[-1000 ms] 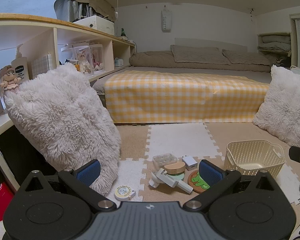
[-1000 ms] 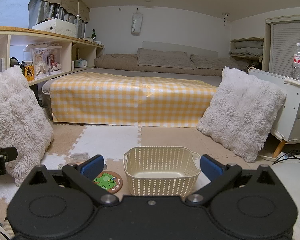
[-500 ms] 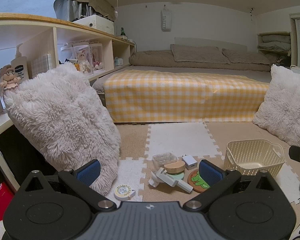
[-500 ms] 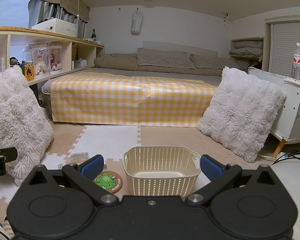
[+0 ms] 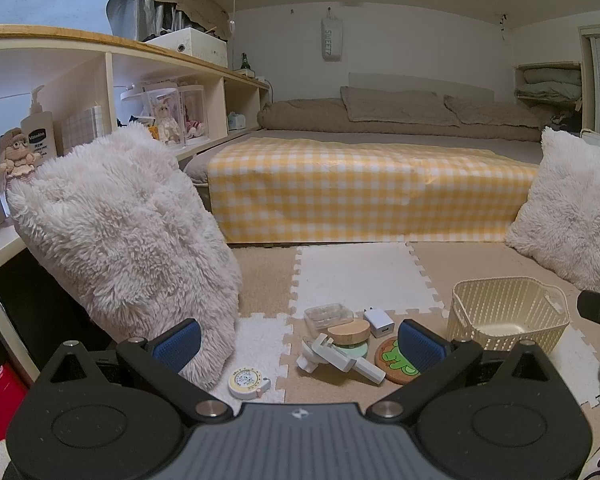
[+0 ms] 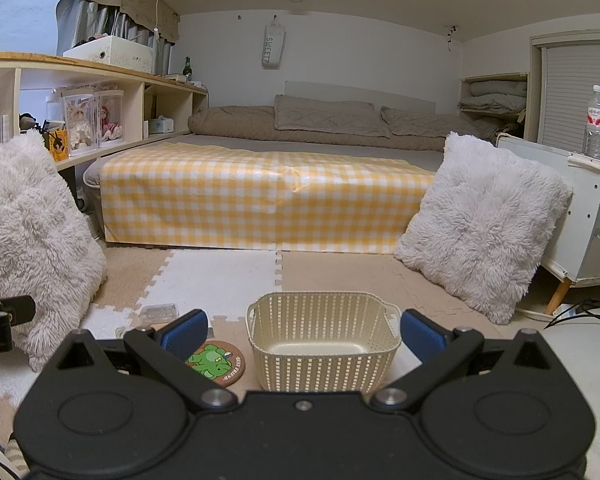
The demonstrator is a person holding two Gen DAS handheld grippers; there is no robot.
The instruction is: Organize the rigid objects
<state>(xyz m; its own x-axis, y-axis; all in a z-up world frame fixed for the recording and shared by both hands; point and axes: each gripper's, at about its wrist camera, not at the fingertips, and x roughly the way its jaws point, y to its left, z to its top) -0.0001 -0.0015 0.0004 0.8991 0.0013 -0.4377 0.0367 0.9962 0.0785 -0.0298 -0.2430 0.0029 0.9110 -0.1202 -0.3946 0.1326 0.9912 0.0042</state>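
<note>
Both grippers hang low over a floor of interlocking foam mats, and each has its blue-padded jaws spread wide with nothing between them. From the left wrist view, the left gripper point(image 5: 299, 340) frames a small cluster of rigid objects lying on the mat: a round tape measure point(image 5: 246, 381) sits at about 7 o'clock of the cluster, near the foot of a shaggy white cushion point(image 5: 124, 240); a white folding holder point(image 5: 340, 358) lies across the middle, its upper end touching a round wooden lid point(image 5: 349, 331) that rests over a pale green disc; a clear plastic case point(image 5: 328, 315) lies at 12 o'clock of the lid and a white charger plug point(image 5: 379, 323) at about 1 o'clock. A round coaster with a green dinosaur point(image 5: 394, 364) lies at 3 o'clock of the holder, partly hidden by the gripper's right finger. The cream woven basket point(image 5: 508, 316) stands further right, apart from the cluster, with nothing visible inside. From the right wrist view, the right gripper point(image 6: 304, 330) is centred on the same basket point(image 6: 324, 340), which sits between its fingers' lines but untouched; the dinosaur coaster point(image 6: 217, 362) lies just beside the basket at 9 o'clock. A bed with a yellow checked cover point(image 6: 260, 200) fills the 12 o'clock background.
</note>
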